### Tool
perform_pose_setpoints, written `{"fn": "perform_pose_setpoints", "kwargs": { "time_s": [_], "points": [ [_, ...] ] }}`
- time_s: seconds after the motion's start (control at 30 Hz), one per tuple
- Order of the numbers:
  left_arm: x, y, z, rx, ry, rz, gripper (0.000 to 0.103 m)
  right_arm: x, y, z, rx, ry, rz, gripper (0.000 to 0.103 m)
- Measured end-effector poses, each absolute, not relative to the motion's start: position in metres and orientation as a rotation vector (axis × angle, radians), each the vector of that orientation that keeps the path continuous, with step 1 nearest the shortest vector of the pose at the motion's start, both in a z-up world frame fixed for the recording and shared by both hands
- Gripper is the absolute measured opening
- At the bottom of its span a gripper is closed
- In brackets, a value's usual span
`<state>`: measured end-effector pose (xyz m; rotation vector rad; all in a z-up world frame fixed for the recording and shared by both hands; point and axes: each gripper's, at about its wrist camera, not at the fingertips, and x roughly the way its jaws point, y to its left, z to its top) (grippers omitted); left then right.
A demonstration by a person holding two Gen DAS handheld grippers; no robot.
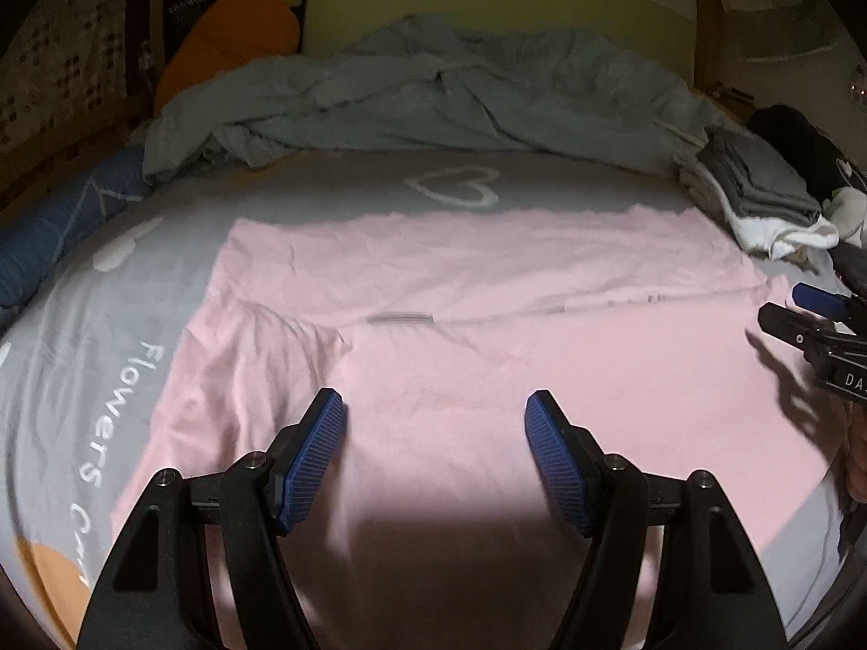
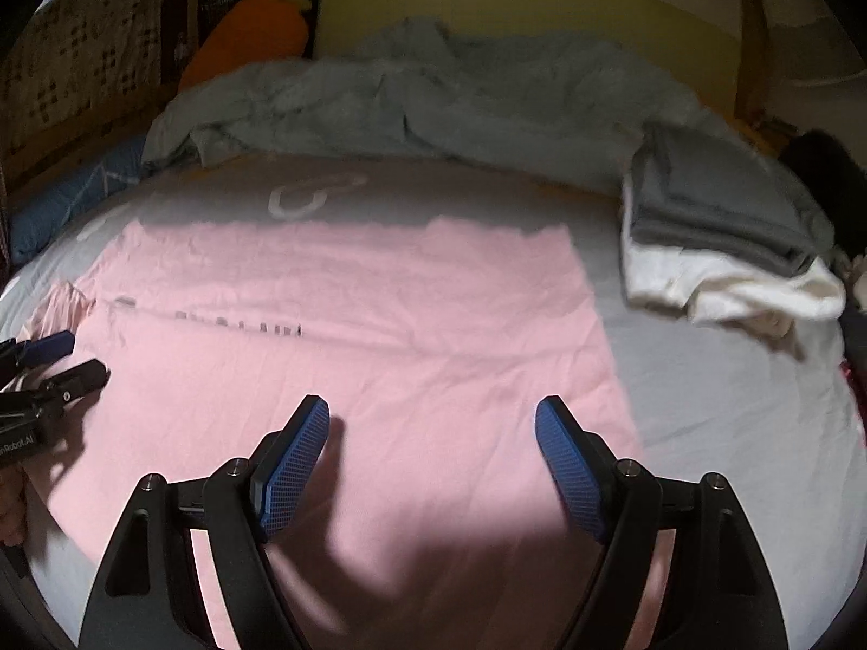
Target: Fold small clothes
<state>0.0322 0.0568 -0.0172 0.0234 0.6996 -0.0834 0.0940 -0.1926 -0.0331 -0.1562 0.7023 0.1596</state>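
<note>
Pink garment (image 1: 460,292) beside "Flowers" sheet (image 1: 76,357)

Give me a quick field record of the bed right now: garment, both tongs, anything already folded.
garment: pink shirt spread flat on the grey bedsheet
left tongs: open, nothing between the pads, above the shirt
right tongs: open, empty, above the shirt
folded pile: grey on white, far right of the shirt
bedding: rumpled duvet behind

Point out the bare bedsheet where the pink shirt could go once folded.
Free: the grey sheet between the pink shirt and the folded grey-and-white stack, and the strip with the heart print between shirt and rumpled duvet. Crowded: the far right corner, around the stack.
</note>
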Motion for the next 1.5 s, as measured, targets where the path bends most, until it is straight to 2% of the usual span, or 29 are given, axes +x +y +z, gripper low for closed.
{"fn": "perform_pose_setpoints", "kwargs": {
  "time_s": [0.17, 0.4, 0.67, 0.8, 0.93, 1.13, 1.43, 1.47, 1.5],
  "points": [
    [0.038, 0.069, -0.005, 0.031, 0.659, -0.02, 0.069, 0.095, -0.196, -0.023, -0.161, 0.675, 0.156, 0.08],
    [0.051, 0.074, -0.027, 0.09, 0.757, 0.045, 0.07, 0.114, -0.206, -0.046, -0.145, 0.808, 0.158, 0.08],
    [0.004, 0.073, -0.004, 0.116, 0.641, 0.058, 0.069, 0.086, -0.219, -0.019, -0.108, 0.729, 0.124, 0.08],
    [-0.037, 0.085, 0.01, -0.001, 0.61, 0.045, 0.069, 0.051, -0.24, 0.003, -0.031, 0.657, 0.109, 0.08],
    [-0.065, 0.1, 0.003, -0.145, 0.657, 0.027, 0.069, 0.017, -0.255, 0.003, 0.012, 0.644, 0.085, 0.08],
    [-0.08, 0.114, -0.021, -0.308, 0.75, 0.006, 0.069, -0.021, -0.291, -0.021, 0.227, 0.716, 0.095, 0.08],
    [-0.06, 0.164, -0.038, -0.719, 0.787, -0.068, 0.068, 0.001, -0.314, -0.053, 0.531, 0.858, 0.27, 0.077],
    [-0.058, 0.17, -0.04, -0.76, 0.775, -0.076, 0.067, 0.002, -0.313, -0.052, 0.518, 0.855, 0.271, 0.077],
    [-0.056, 0.176, -0.041, -0.791, 0.762, -0.069, 0.059, 0.004, -0.312, -0.052, 0.51, 0.851, 0.272, 0.077]
  ]
}}
